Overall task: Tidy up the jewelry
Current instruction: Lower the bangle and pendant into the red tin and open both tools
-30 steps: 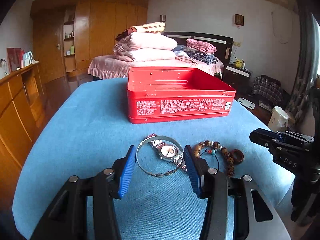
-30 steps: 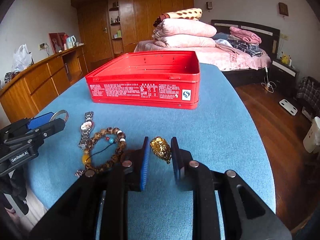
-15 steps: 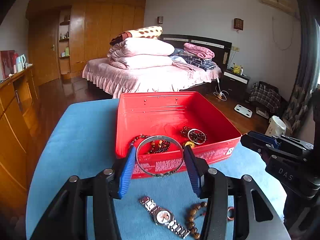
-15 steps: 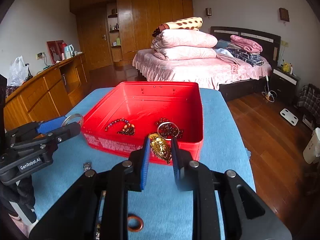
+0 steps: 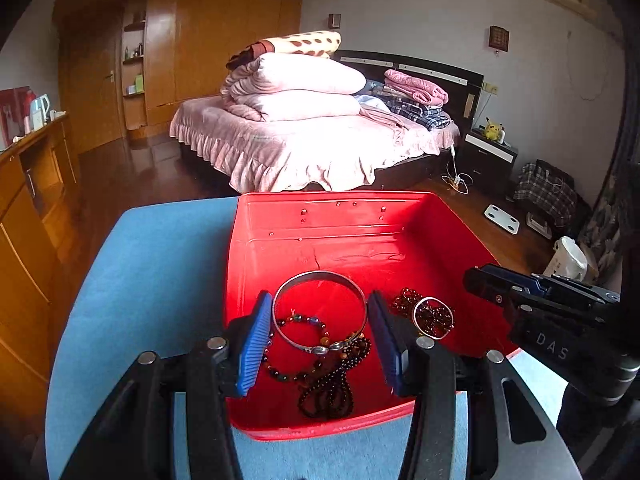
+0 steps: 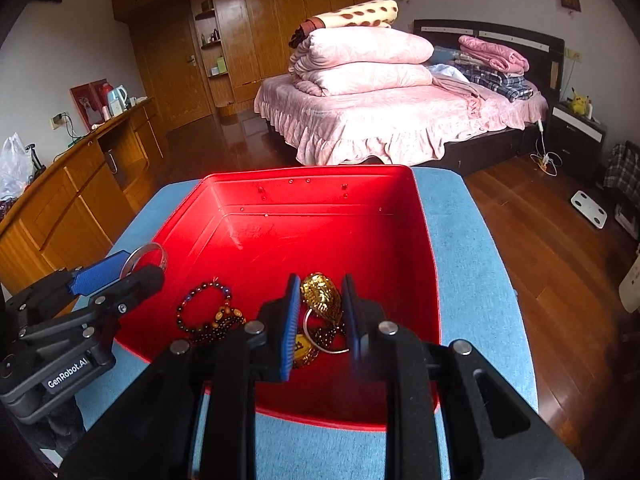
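Blue cloth covers the table under my two grippers, with a pink bed and wooden wardrobes across the room beyond them. My left gripper is clamped on a silver bangle, its blue pads pressing the ring's two sides, and it hangs above the open red tin just ahead of me. Under that bangle, on the tin's floor, lie a multicoloured bead bracelet and a heap of dark beads; to the right of my left fingers sits another dark bead string with a small silver ring on it. My right gripper is closed tight on a gold ornament, also held over the tin. Below and behind it I see a gold piece and a thin ring; to its left, bead bracelets.
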Demonstrator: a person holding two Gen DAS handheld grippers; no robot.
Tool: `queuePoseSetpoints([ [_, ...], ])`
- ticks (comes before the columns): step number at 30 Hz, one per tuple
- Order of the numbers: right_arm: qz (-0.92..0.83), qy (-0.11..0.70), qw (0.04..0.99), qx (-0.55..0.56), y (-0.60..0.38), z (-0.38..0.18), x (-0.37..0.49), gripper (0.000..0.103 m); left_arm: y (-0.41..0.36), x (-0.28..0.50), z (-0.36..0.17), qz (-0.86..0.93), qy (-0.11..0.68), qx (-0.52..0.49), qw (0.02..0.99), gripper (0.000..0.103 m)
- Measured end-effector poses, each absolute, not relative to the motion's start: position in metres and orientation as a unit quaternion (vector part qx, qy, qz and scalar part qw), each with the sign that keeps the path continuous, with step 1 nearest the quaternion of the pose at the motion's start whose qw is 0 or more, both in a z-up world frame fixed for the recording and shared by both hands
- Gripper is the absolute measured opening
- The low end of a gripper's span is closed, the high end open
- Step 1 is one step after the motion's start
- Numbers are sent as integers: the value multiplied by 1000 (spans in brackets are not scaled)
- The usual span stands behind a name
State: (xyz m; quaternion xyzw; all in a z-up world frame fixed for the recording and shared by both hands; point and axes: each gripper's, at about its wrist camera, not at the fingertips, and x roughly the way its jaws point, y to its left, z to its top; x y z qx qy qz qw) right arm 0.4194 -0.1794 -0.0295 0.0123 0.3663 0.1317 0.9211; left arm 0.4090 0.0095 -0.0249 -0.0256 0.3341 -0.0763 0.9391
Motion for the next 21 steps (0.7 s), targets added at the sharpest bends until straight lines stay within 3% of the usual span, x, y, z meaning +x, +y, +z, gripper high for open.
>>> queuePoseSetpoints([
  [19,117,378,918,15,-179,-40,428,20,13,423,-38,-70,351,-29,933,49],
  [21,114,378,919,13,-178,-40,428,24,13,423,-38,-69,353,-28,933,49],
])
